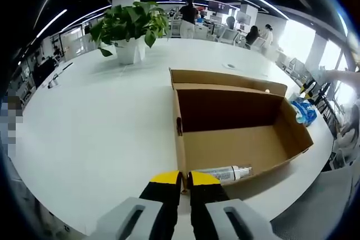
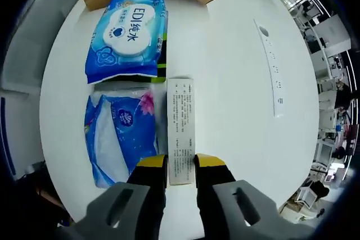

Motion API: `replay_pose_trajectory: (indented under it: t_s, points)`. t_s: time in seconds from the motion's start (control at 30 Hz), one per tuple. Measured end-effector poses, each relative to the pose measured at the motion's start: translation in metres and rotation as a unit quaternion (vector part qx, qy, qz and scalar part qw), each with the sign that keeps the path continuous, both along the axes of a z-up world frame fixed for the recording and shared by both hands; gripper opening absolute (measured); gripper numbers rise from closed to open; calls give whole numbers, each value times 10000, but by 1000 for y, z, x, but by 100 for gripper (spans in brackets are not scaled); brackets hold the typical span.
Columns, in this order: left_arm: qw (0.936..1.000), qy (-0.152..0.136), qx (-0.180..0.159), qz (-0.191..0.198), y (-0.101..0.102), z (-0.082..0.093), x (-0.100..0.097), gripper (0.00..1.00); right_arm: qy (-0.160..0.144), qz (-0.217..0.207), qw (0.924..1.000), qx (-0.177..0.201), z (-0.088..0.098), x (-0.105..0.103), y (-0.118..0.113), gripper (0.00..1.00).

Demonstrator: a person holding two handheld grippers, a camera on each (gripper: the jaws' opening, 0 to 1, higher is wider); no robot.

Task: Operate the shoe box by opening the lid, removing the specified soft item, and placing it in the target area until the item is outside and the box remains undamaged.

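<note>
Open office, white round table point(image 1: 101, 133). Left hand-held gripper point(image 1: 184, 179) clamps shoe box point(image 1: 236, 139) wall. Right hand-held gripper point(image 2: 181, 164) grips slim white box point(image 2: 180, 130) beside tissue packs point(image 2: 121, 133); lower flat, then release gently.

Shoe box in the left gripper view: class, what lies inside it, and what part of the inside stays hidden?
Inside the open shoe box lies one white pump bottle on its side against the near wall. The rest of the visible floor is bare; the near wall covers the strip behind it.
</note>
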State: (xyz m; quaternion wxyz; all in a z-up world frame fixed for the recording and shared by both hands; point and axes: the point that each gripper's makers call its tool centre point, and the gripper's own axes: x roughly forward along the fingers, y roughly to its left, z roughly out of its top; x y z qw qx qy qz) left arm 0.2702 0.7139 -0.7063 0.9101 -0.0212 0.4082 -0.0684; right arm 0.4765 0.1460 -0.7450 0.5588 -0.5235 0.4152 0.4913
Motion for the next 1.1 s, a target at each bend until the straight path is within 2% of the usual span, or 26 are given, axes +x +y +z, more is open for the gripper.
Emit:
replay_pose_trajectory:
  t_s: [0.17, 0.37, 0.53, 0.77, 0.87, 0.97, 1.1]
  points:
    - [10000, -15, 61, -68, 0, 1, 1, 5, -38, -85, 9999, 97, 1, -2, 3, 27]
    - [9997, -100, 122, -201, -1, 6, 5, 14, -201, -156, 9995, 210, 7, -3, 2, 38]
    - [9991, -270, 190, -258, 3, 19, 11, 21, -391, -275, 9981, 397, 20, -7, 7, 40]
    - [9974, -451, 180, -526, -4, 40, 19, 29, -575, -693, 9931, 751, 36, -18, 10, 52]
    - [9955, -400, 177, -841, -10, 42, 20, 32, -676, -1022, 9870, 1044, 45, -22, 14, 55]
    - [9918, -296, 358, -1192, -13, 42, 21, 33, -713, -1462, 9769, 1389, 57, -31, 20, 61]
    - [9897, -273, 398, -1345, -16, 44, 26, 34, -809, -1762, 9645, 1793, 70, -44, 28, 66]
